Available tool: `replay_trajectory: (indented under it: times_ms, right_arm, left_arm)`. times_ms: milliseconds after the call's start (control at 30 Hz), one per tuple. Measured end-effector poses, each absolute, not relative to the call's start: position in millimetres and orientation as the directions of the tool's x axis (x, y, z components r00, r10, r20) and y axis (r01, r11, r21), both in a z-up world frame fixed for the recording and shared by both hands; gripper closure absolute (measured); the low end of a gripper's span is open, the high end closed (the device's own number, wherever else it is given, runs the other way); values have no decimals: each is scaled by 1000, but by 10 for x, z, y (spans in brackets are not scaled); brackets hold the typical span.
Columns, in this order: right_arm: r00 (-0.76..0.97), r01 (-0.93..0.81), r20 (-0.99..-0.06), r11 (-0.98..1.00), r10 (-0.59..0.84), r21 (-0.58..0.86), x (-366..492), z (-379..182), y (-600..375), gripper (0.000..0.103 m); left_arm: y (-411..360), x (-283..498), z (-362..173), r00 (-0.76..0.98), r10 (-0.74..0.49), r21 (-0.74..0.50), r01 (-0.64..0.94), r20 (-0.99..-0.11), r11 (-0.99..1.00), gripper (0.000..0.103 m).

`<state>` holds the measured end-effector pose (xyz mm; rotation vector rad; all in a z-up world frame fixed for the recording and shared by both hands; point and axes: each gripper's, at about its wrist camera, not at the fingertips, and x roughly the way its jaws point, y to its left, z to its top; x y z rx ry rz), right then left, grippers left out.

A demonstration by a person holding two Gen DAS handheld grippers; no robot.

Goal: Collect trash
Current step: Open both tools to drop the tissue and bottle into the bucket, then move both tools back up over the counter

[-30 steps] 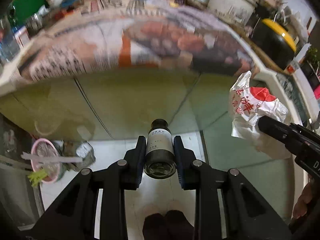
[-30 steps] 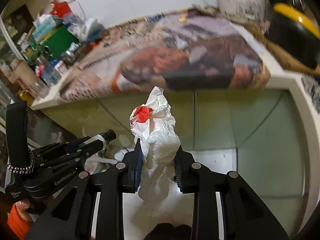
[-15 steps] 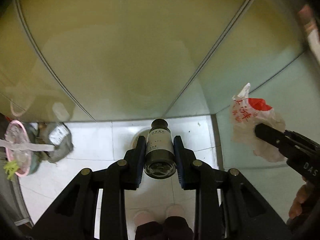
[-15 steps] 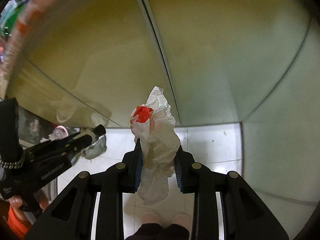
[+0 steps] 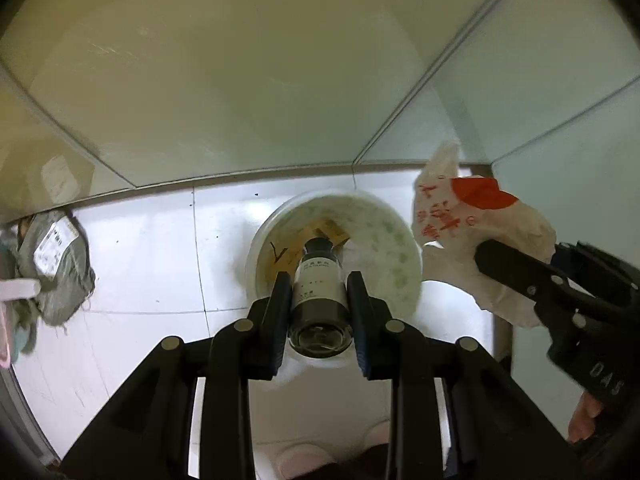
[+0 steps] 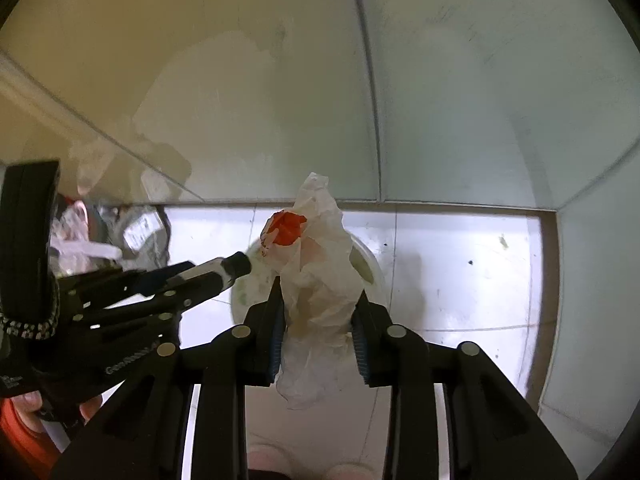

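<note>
Left wrist view: the left gripper (image 5: 320, 300) pinches a small dark glass bottle (image 5: 319, 280) between its blue pads, base toward the camera, cap pointing away and down; its long axis runs along the fingers, straight at the white bin (image 5: 404, 248) below. The bin's open mouth sits directly beyond the cap, with brown scraps (image 5: 288, 256) lying inside and greenish marks on its inner wall. Left of the bin, well apart, a grey-green bundle with a white label (image 5: 56, 264) lies on the white tiled floor (image 5: 152, 264). Behind the bin, pale glossy panels (image 5: 240, 80) rise from the floor edge; a further panel closes the corner to the bin's right. Floor between bin and bundle is bare. Right of the bin rim, the right gripper (image 5: 486, 250) carries a crumpled white plastic bag with red print (image 5: 460, 216), overhanging the rim's right side. Right wrist view: the right gripper (image 6: 318, 332) has its jaws just eased slightly apart, yet the bag (image 6: 316, 280) remains bunched between the pads, its long axis along the fingers, tip toward the bin (image 6: 374, 272), which it mostly hides. The left gripper (image 6: 208, 276) enters from the bin's left, bottle (image 6: 228, 270) cap over the rim. Right of the bin, bare floor (image 6: 460, 272) runs to the wall panels (image 6: 460, 100).
</note>
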<state>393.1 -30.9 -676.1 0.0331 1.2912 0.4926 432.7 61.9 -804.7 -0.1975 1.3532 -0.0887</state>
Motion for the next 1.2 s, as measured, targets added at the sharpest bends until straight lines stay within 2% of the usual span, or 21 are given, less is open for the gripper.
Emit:
replay_trajectory:
  times_ms: [67, 133, 167, 333, 467, 600, 767, 1200]
  right_arm:
    - [179, -355, -917, 892, 357, 279, 3941, -6883, -246, 71]
    - [148, -362, -925, 889, 350, 279, 3956, -6989, -215, 61]
    - [128, -357, -927, 889, 352, 288, 3978, -7040, -219, 59]
    - [100, -315, -927, 895, 362, 316, 4025, -7085, -303, 59]
    - [107, -287, -925, 902, 364, 321, 4000, -6780, -403, 59]
    - [114, -288, -926, 904, 360, 316, 3957, -6351, -472, 59]
    - [135, -299, -927, 906, 350, 299, 3883, -5561, -500, 59]
    - [301, -327, -871, 900, 387, 287, 3626, -2922, -666, 59]
  left_arm:
    - [594, 4340, -8132, 219, -186, -199, -37, -958, 979, 75]
    - [605, 4351, -8219, 214, -206, -217, -28, -955, 976, 63]
    - [623, 4358, -8242, 216, -206, -217, -31, -954, 976, 62]
    - [710, 4312, -8177, 224, -174, -191, -55, -959, 980, 62]
    - [706, 4255, -7841, 222, -145, -165, -75, -964, 983, 62]
    - [723, 4156, -7299, 227, -157, -182, -91, -961, 979, 62]
    - [685, 4015, -6431, 239, -159, -188, -104, -958, 977, 62]
    - [784, 3653, -3649, 375, -137, -202, -139, -917, 969, 62]
